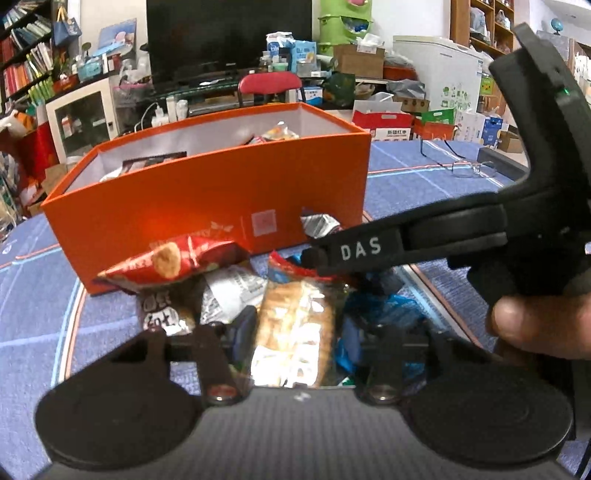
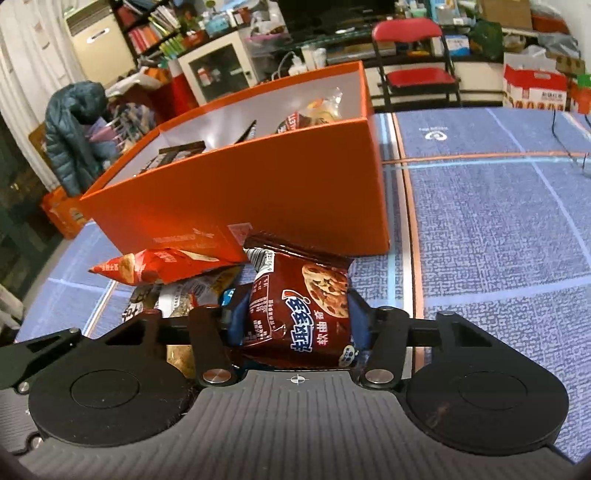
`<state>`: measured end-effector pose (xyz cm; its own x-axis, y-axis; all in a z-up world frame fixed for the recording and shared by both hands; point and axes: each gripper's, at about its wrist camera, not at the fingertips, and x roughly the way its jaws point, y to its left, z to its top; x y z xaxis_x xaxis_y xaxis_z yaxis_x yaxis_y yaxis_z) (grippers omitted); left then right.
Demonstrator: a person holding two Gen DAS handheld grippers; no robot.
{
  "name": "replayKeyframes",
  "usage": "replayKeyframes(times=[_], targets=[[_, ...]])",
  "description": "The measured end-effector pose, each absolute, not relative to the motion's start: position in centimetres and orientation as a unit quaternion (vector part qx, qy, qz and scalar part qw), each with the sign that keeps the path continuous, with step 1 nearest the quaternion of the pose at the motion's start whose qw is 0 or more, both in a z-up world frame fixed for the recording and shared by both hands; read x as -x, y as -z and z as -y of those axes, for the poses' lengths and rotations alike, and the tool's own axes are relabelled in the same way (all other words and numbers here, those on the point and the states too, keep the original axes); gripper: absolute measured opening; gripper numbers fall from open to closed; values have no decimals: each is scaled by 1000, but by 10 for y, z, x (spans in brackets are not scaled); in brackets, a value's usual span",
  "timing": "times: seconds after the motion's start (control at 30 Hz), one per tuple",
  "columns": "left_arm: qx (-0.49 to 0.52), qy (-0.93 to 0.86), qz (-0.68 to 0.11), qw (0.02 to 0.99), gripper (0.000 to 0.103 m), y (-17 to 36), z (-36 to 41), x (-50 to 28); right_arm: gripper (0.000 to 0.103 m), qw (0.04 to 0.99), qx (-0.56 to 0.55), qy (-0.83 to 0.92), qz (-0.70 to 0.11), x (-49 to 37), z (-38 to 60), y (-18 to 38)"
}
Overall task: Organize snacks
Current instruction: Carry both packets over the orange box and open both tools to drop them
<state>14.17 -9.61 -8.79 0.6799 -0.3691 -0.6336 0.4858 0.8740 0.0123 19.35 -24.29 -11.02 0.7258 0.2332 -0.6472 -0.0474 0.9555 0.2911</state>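
Both tongs are nearly closed: right gripper (image 2: pixel 297 325) clamps our cookie pack (image 2: pixel 301 306), left gripper (image 1: pixel 295 332) a clear wafer pack (image 1: pixel 295 325); crowded neighbours may snag.

Lying over the table: a blue woven cloth (image 2: pixel 498 229) with pale and orange lines. Sitting on it, an open orange box (image 2: pixel 258 192); crowding just before the box's near wall, a snack-packet heap with a red chip bag (image 2: pixel 162 266); resting well right of the box, eyeglasses (image 1: pixel 469 168).

**A cluttered living room at home**

A TV (image 1: pixel 229 33) stands on a low stand with bookshelves (image 1: pixel 26 55) beside it. A red folding chair (image 2: pixel 413 55), an air conditioner (image 2: pixel 98 40), a draped jacket (image 2: pixel 75 136) and stacked cartons (image 1: pixel 364 61) crowd round the table (image 2: pixel 498 221).
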Motion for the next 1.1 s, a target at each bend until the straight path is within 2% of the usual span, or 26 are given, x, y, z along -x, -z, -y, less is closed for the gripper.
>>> replayKeyframes(times=[0.2,0.9,1.1], targets=[[-67,237,-334,910,37,86,91,-143,32,925,-107,-76,-357,-188,237,107],[-83,178,-317,928,37,75,84,-140,32,962,48,-17,-268,-157,208,74],[-96,180,-287,936,37,68,85,-132,32,966,71,-10,-249,-148,203,65]])
